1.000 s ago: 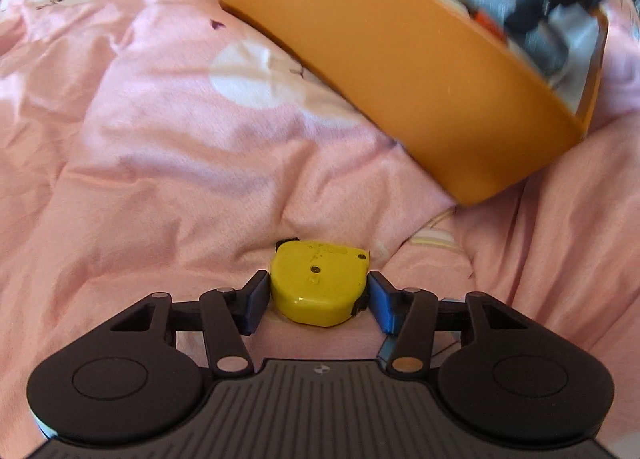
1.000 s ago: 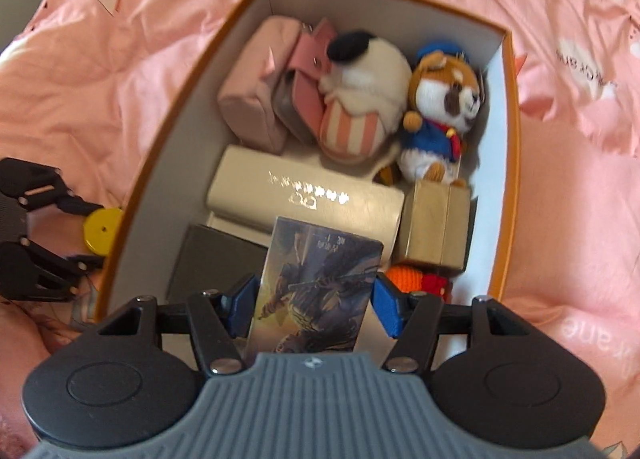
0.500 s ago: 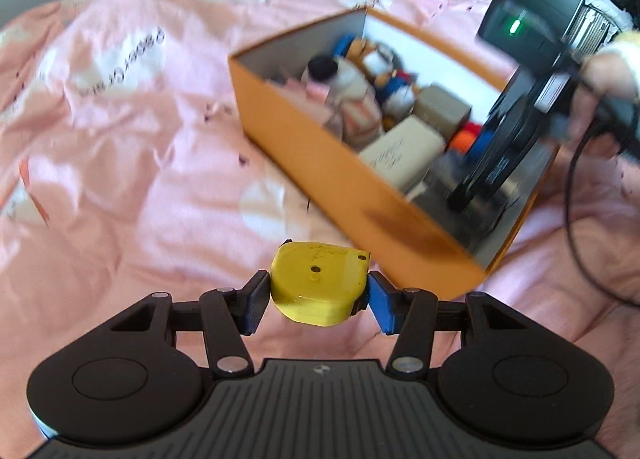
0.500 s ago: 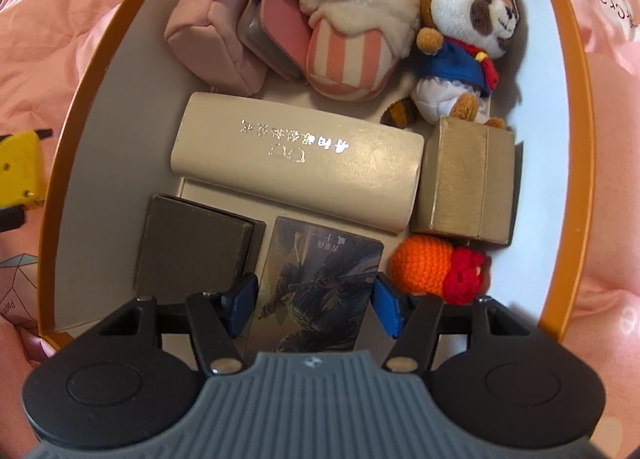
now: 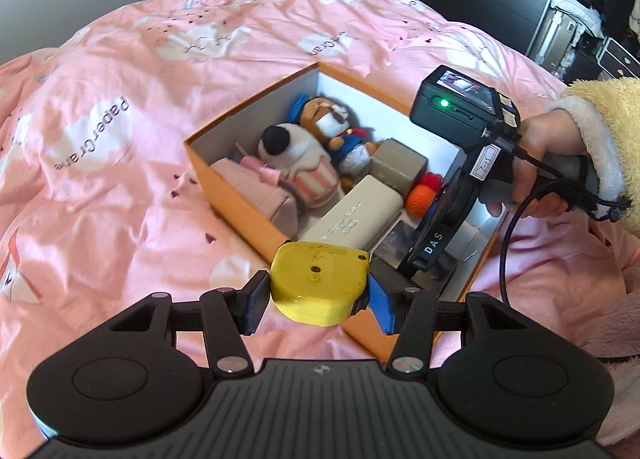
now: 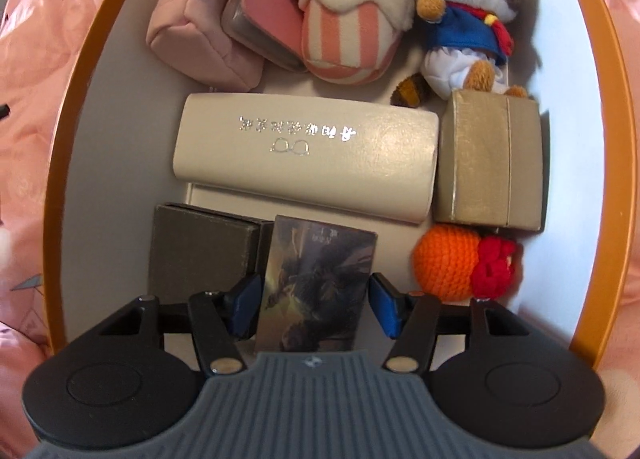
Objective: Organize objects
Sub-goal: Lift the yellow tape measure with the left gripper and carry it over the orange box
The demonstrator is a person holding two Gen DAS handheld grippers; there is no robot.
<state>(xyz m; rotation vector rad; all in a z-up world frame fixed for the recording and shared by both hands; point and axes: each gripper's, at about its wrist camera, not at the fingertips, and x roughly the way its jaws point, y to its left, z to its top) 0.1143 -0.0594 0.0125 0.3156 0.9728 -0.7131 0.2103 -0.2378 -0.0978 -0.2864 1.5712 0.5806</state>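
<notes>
On a pink bedspread, the left gripper pinches a yellow tape measure above the orange box's near corner, ready for packing; the right gripper clasps a picture card low inside.

Right gripper over orange box, picture card between jaws, glasses case beyond

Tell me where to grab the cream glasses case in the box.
Grip the cream glasses case across its two long sides near the middle, coming straight down from above. It lies flat with its top bare, while its right end butts the gold box, so the ends are harder to reach.
</notes>
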